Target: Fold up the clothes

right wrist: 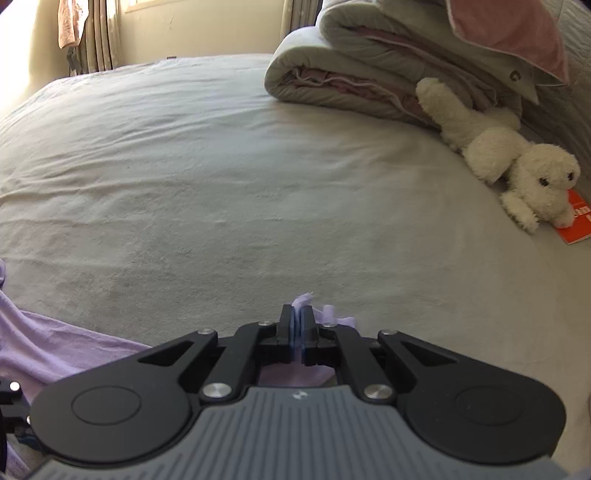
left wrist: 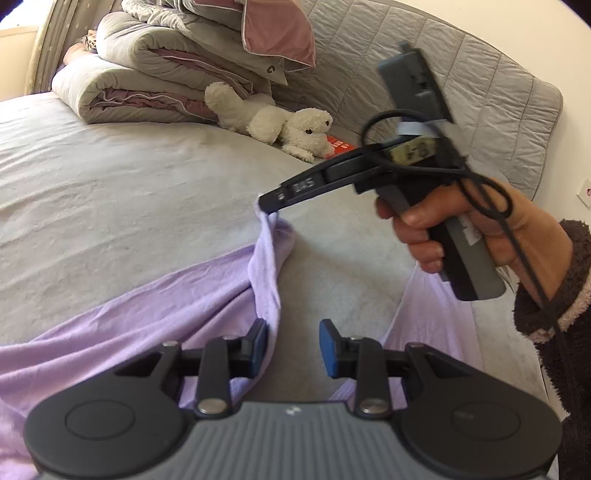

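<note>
Grey bedding covers the bed (left wrist: pixel 129 192) that serves as the work surface, with a quilted grey headboard (left wrist: pixel 461 85) behind it. On this surface lies a lilac garment (left wrist: pixel 155 317), spread across the near part of the bed, wrinkled, with one edge drawn upward into a narrow peak. The right gripper (left wrist: pixel 266 205) is clamped on the tip of that peak; in the right wrist view its blue pads (right wrist: pixel 293 325) are pressed together with small tufts of lilac fabric protruding just past them. The right hand (left wrist: pixel 461 229) holds the grey handle of this tool, a black cable loops over the hand, and a dark fleece sleeve (left wrist: pixel 554 302) with a pale pink cuff covers the wrist. The left gripper (left wrist: pixel 293 347) sits low over the garment with its jaws partly apart; one blue pad (left wrist: pixel 260 347) is against or just beside the hanging fold of fabric, the other stands clear of it over bare grey sheet, and whether the cloth is touched cannot be told. Farther out, a white plush dog (right wrist: pixel 517 173) lies on the bed near the headboard, its muzzle touching an orange-red booklet (right wrist: pixel 576 221). Behind the plush toy, folded grey-and-pink quilts (left wrist: pixel 147 74) are stacked, with a pink-faced pillow (left wrist: pixel 273 29) leaning on top. Curtains (right wrist: pixel 99 33) hang beside a bright window at the far edge of the room.
</note>
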